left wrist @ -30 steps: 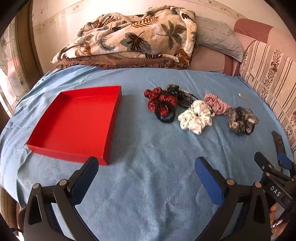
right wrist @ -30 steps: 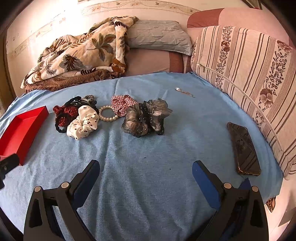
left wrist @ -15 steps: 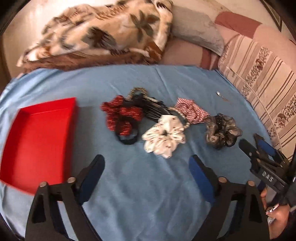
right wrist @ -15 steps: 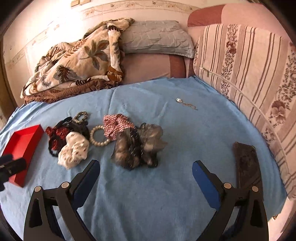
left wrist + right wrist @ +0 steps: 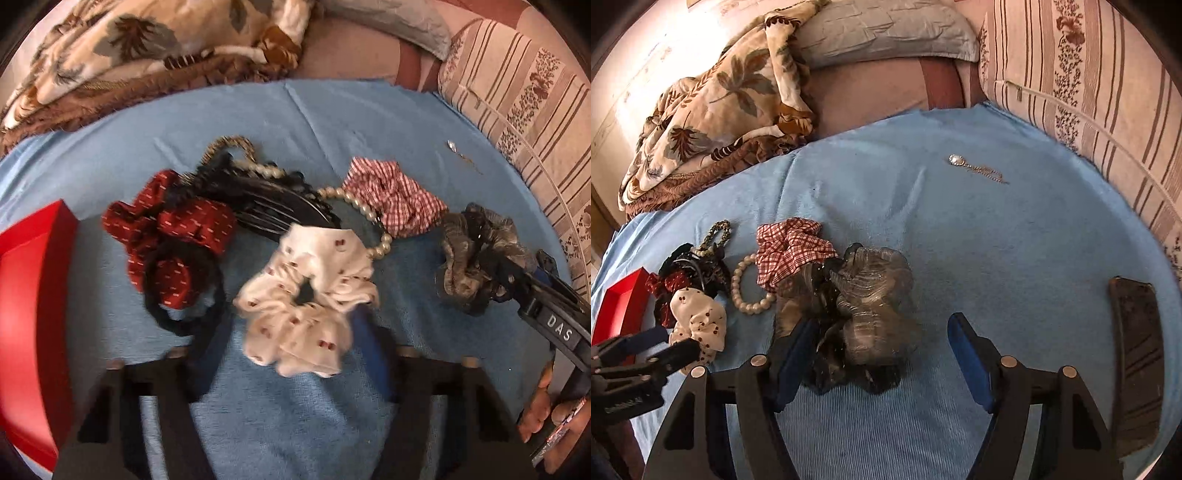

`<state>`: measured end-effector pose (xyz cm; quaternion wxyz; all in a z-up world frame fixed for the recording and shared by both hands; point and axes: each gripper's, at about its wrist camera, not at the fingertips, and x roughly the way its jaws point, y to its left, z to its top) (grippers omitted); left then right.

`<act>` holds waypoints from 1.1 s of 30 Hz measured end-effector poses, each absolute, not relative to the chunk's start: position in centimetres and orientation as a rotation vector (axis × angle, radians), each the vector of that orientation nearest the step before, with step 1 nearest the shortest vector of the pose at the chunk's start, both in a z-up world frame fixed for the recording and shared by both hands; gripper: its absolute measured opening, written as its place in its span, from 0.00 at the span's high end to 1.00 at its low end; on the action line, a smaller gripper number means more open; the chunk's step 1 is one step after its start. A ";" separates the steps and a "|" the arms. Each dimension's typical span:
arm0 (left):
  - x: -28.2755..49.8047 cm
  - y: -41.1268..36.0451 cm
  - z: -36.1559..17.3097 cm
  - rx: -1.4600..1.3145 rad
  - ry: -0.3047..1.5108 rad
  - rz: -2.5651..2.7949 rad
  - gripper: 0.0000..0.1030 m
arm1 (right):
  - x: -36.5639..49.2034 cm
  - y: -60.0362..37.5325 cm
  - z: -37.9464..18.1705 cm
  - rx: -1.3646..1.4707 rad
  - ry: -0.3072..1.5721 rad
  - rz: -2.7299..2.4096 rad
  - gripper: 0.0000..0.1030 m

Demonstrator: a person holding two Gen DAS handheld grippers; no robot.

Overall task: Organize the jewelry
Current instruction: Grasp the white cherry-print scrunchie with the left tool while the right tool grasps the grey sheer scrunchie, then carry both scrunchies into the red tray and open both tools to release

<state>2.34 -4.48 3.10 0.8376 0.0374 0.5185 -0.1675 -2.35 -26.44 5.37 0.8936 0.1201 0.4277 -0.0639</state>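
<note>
A white cherry-print scrunchie [image 5: 306, 295] lies on the blue cloth between the fingers of my left gripper [image 5: 288, 347]. Its jaws are closing; the right pad [image 5: 364, 332] brushes the fabric and the left one stands just clear. My right gripper [image 5: 882, 362] straddles the grey scrunchie [image 5: 864, 306], also closing, with its left pad [image 5: 794, 354] at the edge and the right one apart. A red scrunchie [image 5: 173, 236], black hair tie [image 5: 184, 314], dark comb clip [image 5: 269, 206], pearl bracelet [image 5: 750, 291] and checked scrunchie [image 5: 790, 247] lie around. The red tray [image 5: 29, 314] sits far left.
A pendant on a chain [image 5: 975, 170] lies alone farther back on the cloth. A dark phone [image 5: 1134, 354] rests near the right edge. A leaf-print blanket [image 5: 713, 107] and striped cushions [image 5: 1108, 85] bound the back and right. A hand [image 5: 546, 417] holds the right gripper.
Both grippers moved forward and down onto the pile, and their jaws narrowed. The left now brackets the white scrunchie, the right the grey one. The tray slid toward the left edge of view.
</note>
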 end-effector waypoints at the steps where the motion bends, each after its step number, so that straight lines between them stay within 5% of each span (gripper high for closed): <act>1: 2.3 -4.7 2.8 0.079 1.111 -0.360 0.70 | -2.2 -26.4 5.3 0.254 0.891 -0.125 0.37; 4: 1.8 -5.0 2.9 0.088 1.105 -0.364 0.79 | -1.8 -26.4 4.8 0.300 0.913 -0.078 0.74; 8: 0.4 -5.2 4.0 0.073 1.098 -0.388 0.80 | -2.8 -26.2 5.5 0.335 0.898 -0.063 0.82; 33: -10.1 -3.6 15.3 0.104 0.844 -0.460 0.80 | -16.6 -27.0 14.7 0.385 0.723 -0.125 0.84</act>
